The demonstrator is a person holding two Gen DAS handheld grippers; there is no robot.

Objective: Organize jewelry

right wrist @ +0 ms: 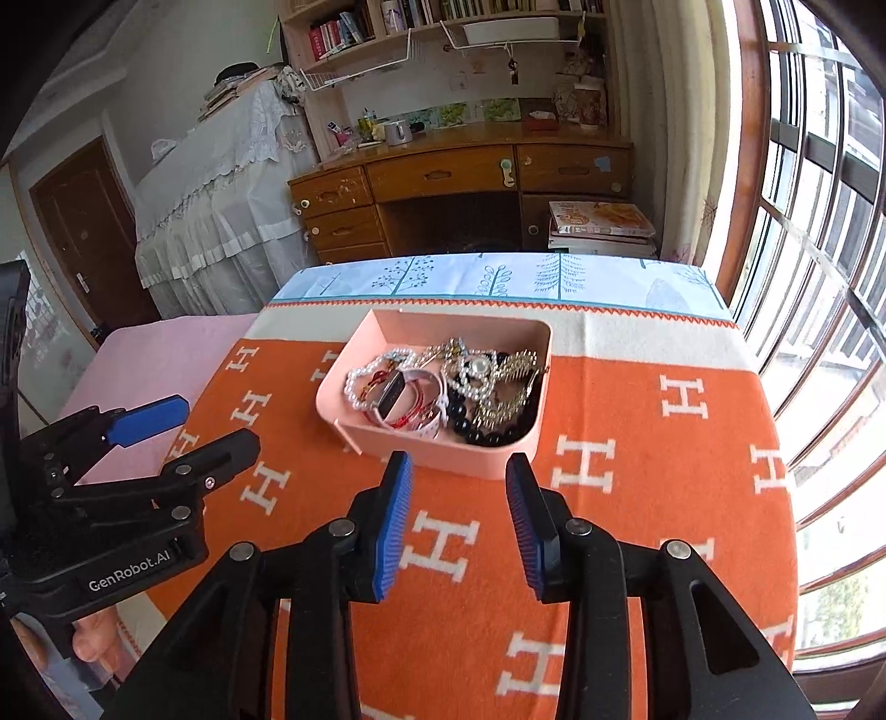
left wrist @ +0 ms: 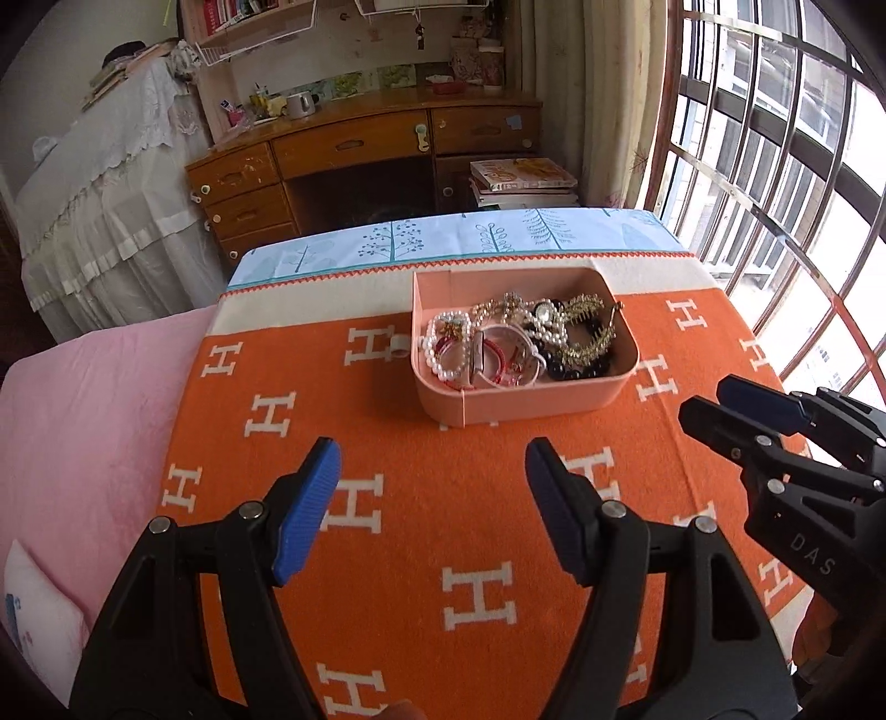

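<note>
Pink tray (left wrist: 531, 401) heaped with jewelry (left wrist: 520, 338) sits centre frame on the orange blanket (left wrist: 443, 526); left gripper (left wrist: 432, 498) and right gripper (right wrist: 459, 515) both hang apart and empty near it, likely nothing left to gather.

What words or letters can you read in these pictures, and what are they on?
"GenRobot.AI": on the left tool, seen from the right wrist.
"DAS": on the right tool, seen from the left wrist.
"H": repeated in white on the orange blanket.
Book spines on the shelf and magazine covers: too blurred to read.
</note>
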